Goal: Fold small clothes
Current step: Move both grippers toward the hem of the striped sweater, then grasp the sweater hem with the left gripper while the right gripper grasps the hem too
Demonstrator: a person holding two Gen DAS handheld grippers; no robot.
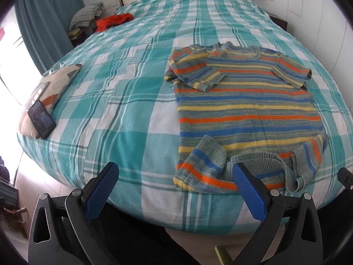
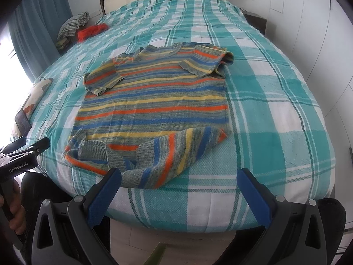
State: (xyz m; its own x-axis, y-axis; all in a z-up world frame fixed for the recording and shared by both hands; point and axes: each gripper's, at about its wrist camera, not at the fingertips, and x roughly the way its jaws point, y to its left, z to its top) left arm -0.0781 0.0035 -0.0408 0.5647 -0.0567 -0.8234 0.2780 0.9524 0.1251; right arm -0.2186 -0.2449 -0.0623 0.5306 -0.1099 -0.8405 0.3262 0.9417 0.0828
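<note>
A striped knitted sweater (image 1: pixel 247 110) is spread flat on a bed covered by a teal-and-white checked bedspread (image 1: pixel 123 101). In the left wrist view the sweater fills the right half of the frame, its neckline toward the top and its ribbed hem at the lower right. Both sleeves are seen folded in over the body, and both lower corners are turned up, so that the ribbed hem band shows.

The left gripper (image 1: pixel 176 174) is seen at the bottom of the frame with its jaws spread wide and nothing held between them. Its right blue pad (image 1: pixel 249 190) overlaps the turned-up hem at the near edge of the bed; whether it touches the knit cannot be told. Its left pad (image 1: pixel 101 187) lies over bare bedspread, well apart from the sweater.

In the right wrist view the sweater (image 2: pixel 152 101) lies in the centre and left of the frame. The right gripper (image 2: pixel 178 178) is likewise wide open and empty. Its left pad (image 2: pixel 103 194) sits just beside the folded lower corner of the sweater, while its right pad (image 2: pixel 253 194) is over bare bedspread. The sweater's near corner lies partly within the gap of the jaws, toward the left side.

At the left edge of that view the other gripper's body is seen, held by a hand (image 2: pixel 13 212).

Toward the upper left of the left wrist view, a red garment (image 1: pixel 112 21) and a grey checked cloth (image 1: pixel 87 15) lie at the bed's edge. A phone (image 1: pixel 42 119) rests on a cushion (image 1: pixel 50 88) at the left.
</note>
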